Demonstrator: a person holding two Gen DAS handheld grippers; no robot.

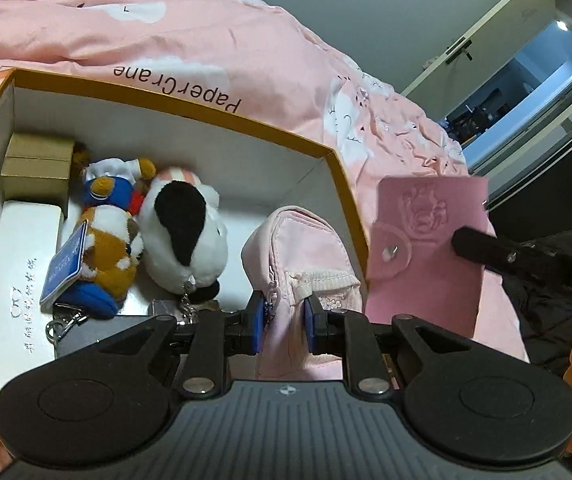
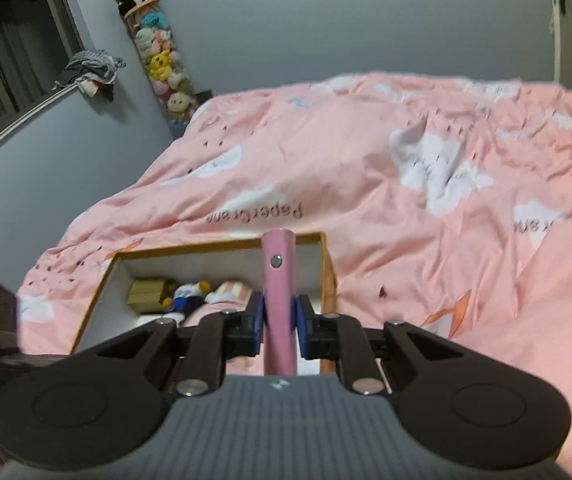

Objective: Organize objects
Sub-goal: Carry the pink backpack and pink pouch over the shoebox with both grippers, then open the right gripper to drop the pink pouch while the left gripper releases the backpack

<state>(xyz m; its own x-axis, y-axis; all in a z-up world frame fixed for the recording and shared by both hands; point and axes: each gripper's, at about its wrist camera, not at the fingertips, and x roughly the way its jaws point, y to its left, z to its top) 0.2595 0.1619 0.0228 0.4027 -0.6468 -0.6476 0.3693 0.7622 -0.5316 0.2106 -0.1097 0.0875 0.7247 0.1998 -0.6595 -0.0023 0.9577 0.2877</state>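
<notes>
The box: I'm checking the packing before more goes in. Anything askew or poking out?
Yes. The pink pouch, pinched by the left tongs, leans on the box wall, half in. The toys lie tumbled together.

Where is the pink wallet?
The right tool pinches the pink wallet in the air, just right of the box's right wall, beside the pink pouch.

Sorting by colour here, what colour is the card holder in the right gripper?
Pink, clearest in the left wrist view: card holder, right gripper.
</notes>
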